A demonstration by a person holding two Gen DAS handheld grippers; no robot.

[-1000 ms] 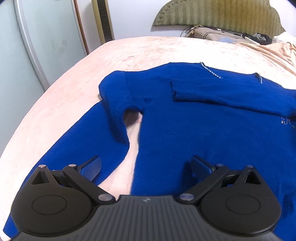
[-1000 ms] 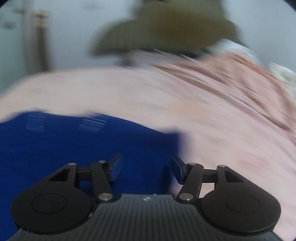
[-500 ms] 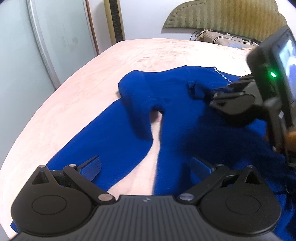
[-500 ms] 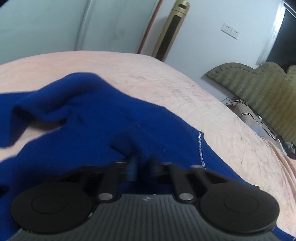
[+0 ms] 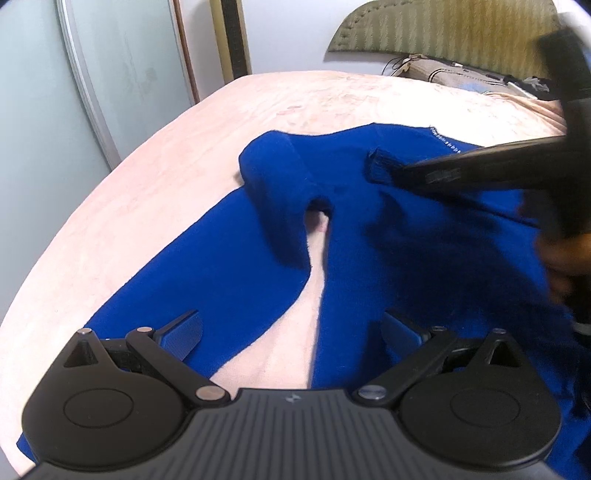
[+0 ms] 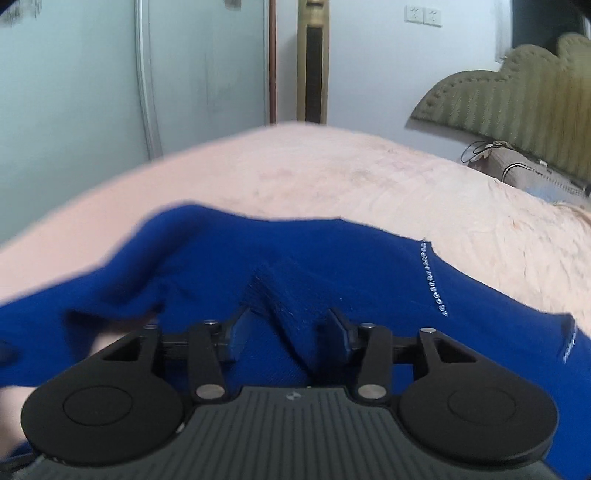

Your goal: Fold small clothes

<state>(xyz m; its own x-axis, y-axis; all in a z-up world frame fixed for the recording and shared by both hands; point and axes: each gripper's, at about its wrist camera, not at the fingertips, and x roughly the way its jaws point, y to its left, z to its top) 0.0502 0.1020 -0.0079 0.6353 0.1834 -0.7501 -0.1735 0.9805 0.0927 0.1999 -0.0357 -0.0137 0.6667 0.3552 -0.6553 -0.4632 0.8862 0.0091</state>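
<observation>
A blue sweater (image 5: 424, 258) lies spread on a bed (image 5: 147, 206) covered in pale pink plush fabric.

From the left wrist camera: at far left stand frosted glass door panels (image 5: 44, 110) in a metal frame. Beside them a slim gold tower (image 5: 231, 37) stands against the white wall. The bed curves across the middle. One sleeve (image 5: 221, 273) of the sweater runs from the shoulder, where it bunches into a rounded fold, down to the lower left corner. A narrow wedge of pink cover shows between this sleeve and the sweater's body. The left gripper (image 5: 291, 332) hovers low over that wedge, jaws wide apart with nothing between them; one pad sits above the sleeve, the other above the body. Further right, the other sleeve's cuff (image 5: 380, 166) lies folded across the chest, and the right gripper (image 5: 436, 177) reaches in from the right edge to its tip. A row of small shiny beads (image 5: 445, 140) marks the neckline. Behind, a green padded headboard (image 5: 443, 29) and a beige cushion (image 5: 443, 72) sit at the top.

From the right wrist camera: the glass panels and gold tower (image 6: 312, 59) are on the left, the headboard (image 6: 517, 110) on the right. The right gripper (image 6: 286, 332) is at the sweater's (image 6: 369, 288) chest. Its jaws are opening, and the ribbed cuff (image 6: 280, 295) stands up between them, the pads no longer pinching it. The bead line (image 6: 430, 280) runs down at the right.
</observation>
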